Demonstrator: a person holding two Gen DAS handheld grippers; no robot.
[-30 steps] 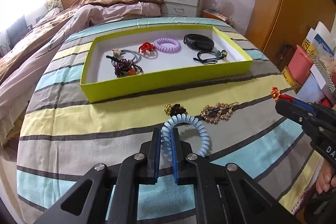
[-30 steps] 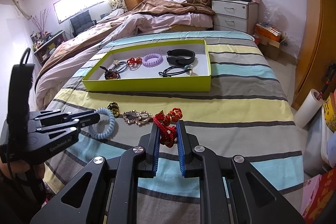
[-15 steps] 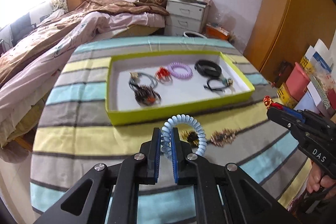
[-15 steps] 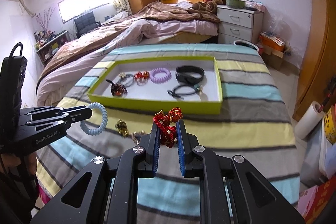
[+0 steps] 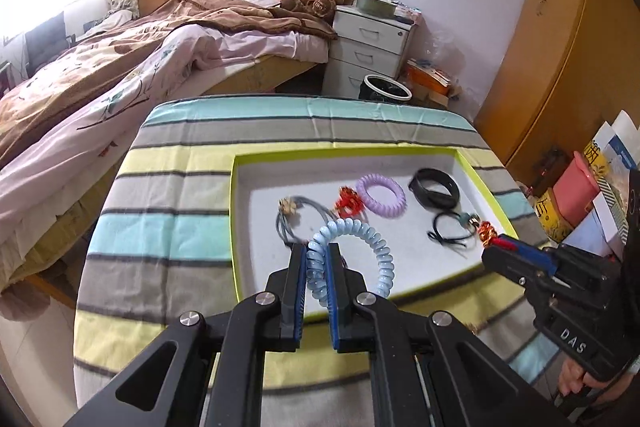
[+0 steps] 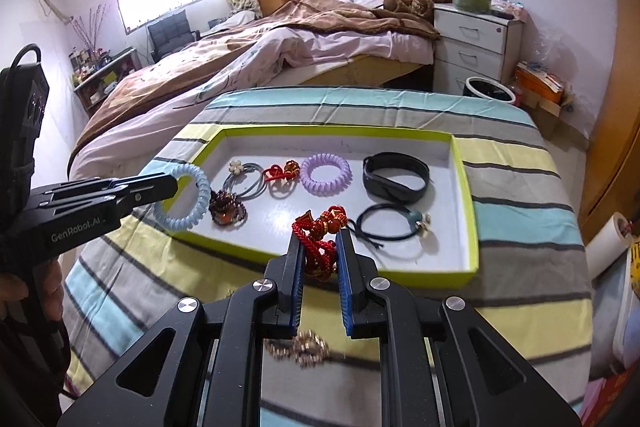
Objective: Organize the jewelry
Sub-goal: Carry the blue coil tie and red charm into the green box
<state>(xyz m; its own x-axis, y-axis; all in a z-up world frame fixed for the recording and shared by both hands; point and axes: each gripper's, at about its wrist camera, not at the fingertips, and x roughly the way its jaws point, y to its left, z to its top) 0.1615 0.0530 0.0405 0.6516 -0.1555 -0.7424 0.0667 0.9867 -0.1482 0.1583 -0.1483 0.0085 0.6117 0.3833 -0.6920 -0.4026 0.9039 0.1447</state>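
Left wrist view: left gripper (image 5: 316, 263) clamped on the blue coil band (image 5: 352, 247), right gripper (image 6: 320, 251) clamped on the red knotted bracelet (image 6: 320, 231); a second ago both were back over the striped cloth (image 5: 160, 227), now both hang over the near edge of the lime tray (image 6: 466, 187), so I'd say the drop is next. One gold piece (image 6: 304, 347) left on the cloth at 6 o'clock of the tray. Bedroom: bed at 10 o'clock, drawers at 1.

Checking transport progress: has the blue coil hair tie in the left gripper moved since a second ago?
Yes. The blue coil hair tie, then over the striped cloth short of the green tray, now hangs above the tray's near edge.
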